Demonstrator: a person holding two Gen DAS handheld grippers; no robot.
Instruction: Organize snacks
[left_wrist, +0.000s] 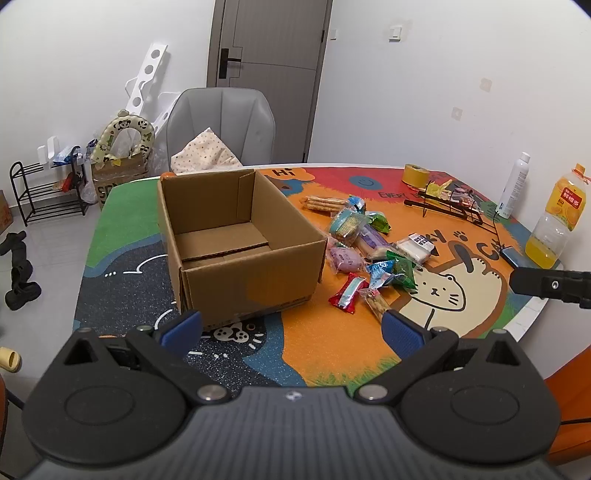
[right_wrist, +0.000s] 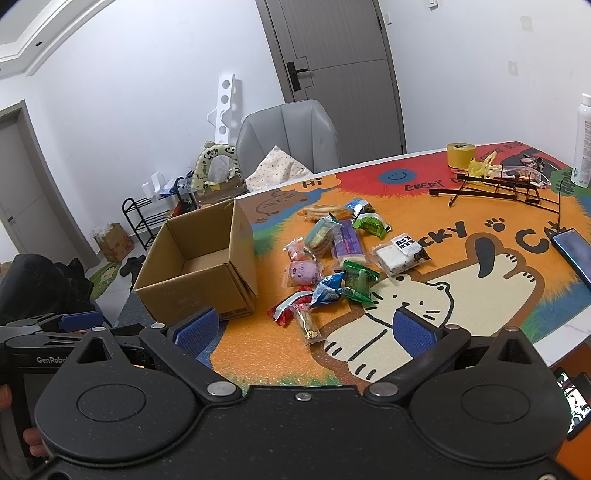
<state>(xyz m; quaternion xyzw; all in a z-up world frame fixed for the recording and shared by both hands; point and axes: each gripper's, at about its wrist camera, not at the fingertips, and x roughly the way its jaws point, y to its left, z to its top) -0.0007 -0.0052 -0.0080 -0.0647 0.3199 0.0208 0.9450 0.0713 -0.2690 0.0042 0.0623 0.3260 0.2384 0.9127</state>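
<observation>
You face a white-walled room with a grey door, and a table under a bright cartoon-cat mat. In the left wrist view, your left gripper hovers near the table's front with its jaws spread wide, holding nothing. The cardboard box stands open on the left; the snacks lie scattered just right of it.

In the right wrist view, your right gripper is likewise spread and empty, near a biscuit packet at the pile's near edge.
</observation>
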